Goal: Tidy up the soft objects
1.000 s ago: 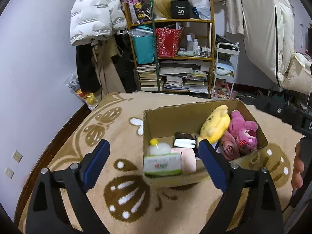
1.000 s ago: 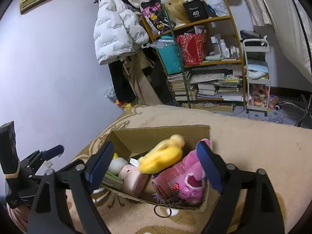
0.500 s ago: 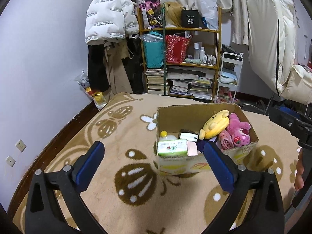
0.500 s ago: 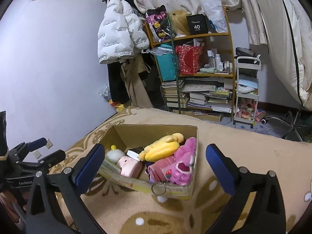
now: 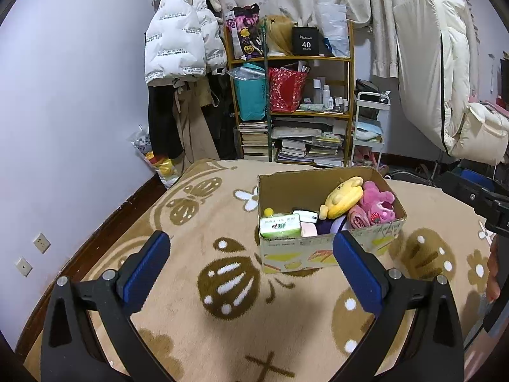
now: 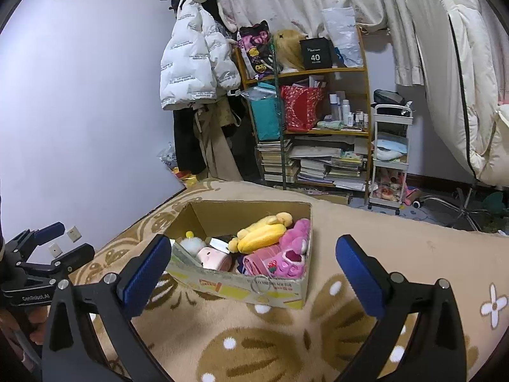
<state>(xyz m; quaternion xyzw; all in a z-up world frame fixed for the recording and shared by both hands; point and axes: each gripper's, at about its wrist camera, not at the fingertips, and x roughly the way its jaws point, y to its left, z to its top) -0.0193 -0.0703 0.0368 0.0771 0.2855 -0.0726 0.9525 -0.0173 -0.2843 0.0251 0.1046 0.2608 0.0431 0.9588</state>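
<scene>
A cardboard box stands on the beige patterned blanket. It holds a yellow plush, a pink plush, a green tissue pack and other soft items. It also shows in the right wrist view with the yellow plush and pink plush. My left gripper is open and empty, held back from the box. My right gripper is open and empty, also short of the box.
A wooden shelf with books, bags and bottles stands behind, next to a white cart. A white jacket hangs on the wall. The blanket's left edge drops to a wooden floor.
Both grippers have pulled back and up from the box, so it looks smaller and farther. Both stay open and empty.
</scene>
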